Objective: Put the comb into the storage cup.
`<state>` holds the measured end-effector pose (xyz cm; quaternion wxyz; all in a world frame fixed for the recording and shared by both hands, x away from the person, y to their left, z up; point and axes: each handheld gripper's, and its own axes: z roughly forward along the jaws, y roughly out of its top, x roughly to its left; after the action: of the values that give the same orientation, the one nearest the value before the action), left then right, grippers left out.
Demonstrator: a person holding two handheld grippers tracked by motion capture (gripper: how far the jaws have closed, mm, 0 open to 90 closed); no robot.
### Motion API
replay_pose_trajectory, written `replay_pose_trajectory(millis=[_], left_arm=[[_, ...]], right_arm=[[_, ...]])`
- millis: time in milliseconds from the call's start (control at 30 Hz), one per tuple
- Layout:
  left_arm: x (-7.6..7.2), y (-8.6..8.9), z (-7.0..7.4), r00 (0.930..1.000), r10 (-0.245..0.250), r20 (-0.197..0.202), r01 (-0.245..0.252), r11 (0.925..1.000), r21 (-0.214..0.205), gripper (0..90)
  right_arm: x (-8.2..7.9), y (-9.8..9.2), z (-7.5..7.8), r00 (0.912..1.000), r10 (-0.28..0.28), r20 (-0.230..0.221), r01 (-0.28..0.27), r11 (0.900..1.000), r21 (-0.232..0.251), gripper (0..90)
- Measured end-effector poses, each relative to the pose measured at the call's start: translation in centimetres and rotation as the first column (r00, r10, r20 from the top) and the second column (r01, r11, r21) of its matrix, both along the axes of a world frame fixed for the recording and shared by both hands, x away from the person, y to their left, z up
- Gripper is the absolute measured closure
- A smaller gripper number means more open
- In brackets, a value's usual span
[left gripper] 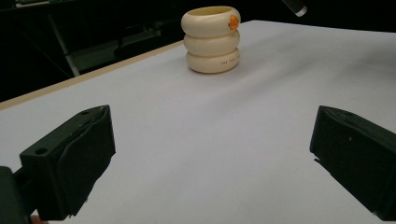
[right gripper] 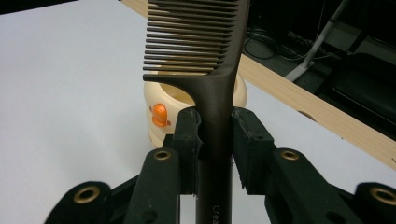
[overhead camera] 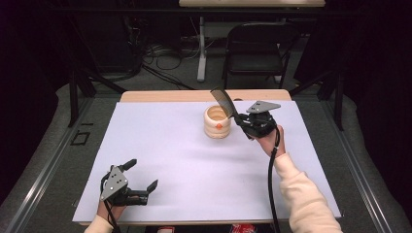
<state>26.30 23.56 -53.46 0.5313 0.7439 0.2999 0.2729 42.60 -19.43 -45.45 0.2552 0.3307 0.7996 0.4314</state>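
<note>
One container stands on the white sheet (overhead camera: 194, 160): a cream holder (overhead camera: 217, 122) shaped like three stacked rings, with a small orange mark on its side, set toward the far edge of the table (overhead camera: 160, 95) and right of centre; its mouth faces up, and the high view shows a pale hollow whose contents cannot be made out.

The dark comb (overhead camera: 224, 102) is clamped by its handle between the closed pads of the right gripper (overhead camera: 241, 122), just right of the holder and off the sheet; its long axis runs steeply up and leans away toward the far left, the toothed end uppermost and above the holder's right rim; in the right gripper view the teeth (right gripper: 191, 37) point to the left of that picture, with the holder directly behind the handle.

The left gripper (overhead camera: 144, 176) sits low at the near left corner of the sheet, its jaws spread wide with nothing between them; broad bare sheet lies between it and the holder, and more to the holder's left; the wooden table edge runs close behind the holder.
</note>
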Motion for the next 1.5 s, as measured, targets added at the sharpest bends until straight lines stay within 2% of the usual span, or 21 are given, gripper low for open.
replay_pose_trajectory(millis=[400,1500], left_arm=[[0.0,0.1,0.0,1.0,0.003,-0.002,-0.003,1.0,-0.004,0.2],[0.0,0.1,0.0,1.0,0.0,0.003,0.0,1.0,-0.006,0.2]], right_arm=[[1.0,0.9,0.3,1.0,0.001,0.004,-0.001,0.9998,0.018,72.4],[2.2,2.6,0.9,0.9994,0.012,0.032,-0.014,0.9981,0.06,72.4]])
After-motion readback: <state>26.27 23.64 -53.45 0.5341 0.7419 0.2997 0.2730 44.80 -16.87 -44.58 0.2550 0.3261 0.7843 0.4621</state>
